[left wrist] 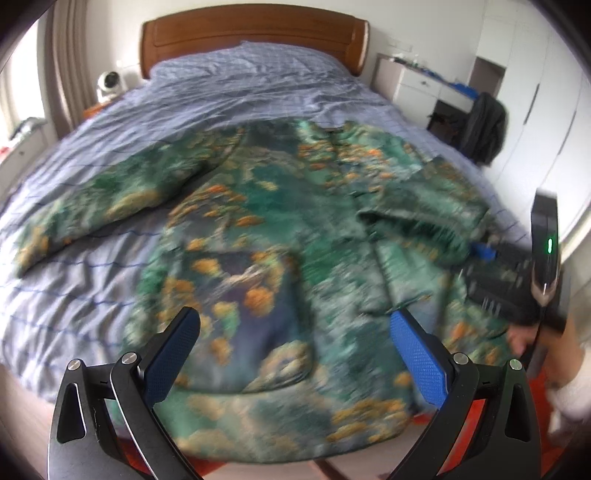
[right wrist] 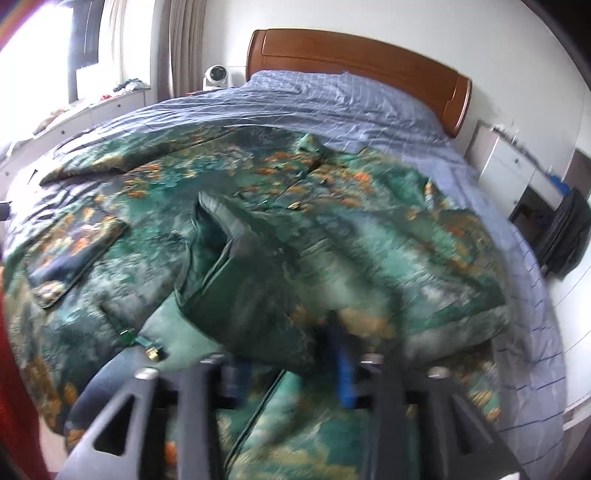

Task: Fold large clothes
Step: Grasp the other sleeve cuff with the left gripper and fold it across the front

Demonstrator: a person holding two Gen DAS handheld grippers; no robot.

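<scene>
A large green jacket (left wrist: 258, 206) with orange and blue print lies spread, front up, on the bed (left wrist: 258, 85). One sleeve (left wrist: 92, 206) stretches out to the left. The other sleeve (left wrist: 417, 221) lies folded in over the front; in the right wrist view this sleeve (right wrist: 240, 266) is just ahead of the fingers. My left gripper (left wrist: 295, 321) hovers open over the jacket's (right wrist: 369, 236) lower part, nothing between its blue pads. My right gripper (right wrist: 288, 365), blurred, has its jaws apart over the cloth without pressing on it. It also shows as the right gripper (left wrist: 484, 254) at the jacket's right edge.
The blue checked sheet (right wrist: 351, 107) covers the bed up to a wooden headboard (left wrist: 255, 33). A white nightstand (left wrist: 417, 85) and a dark garment on a chair (left wrist: 487, 125) stand right of the bed. A white fan (left wrist: 109, 83) sits at the far left.
</scene>
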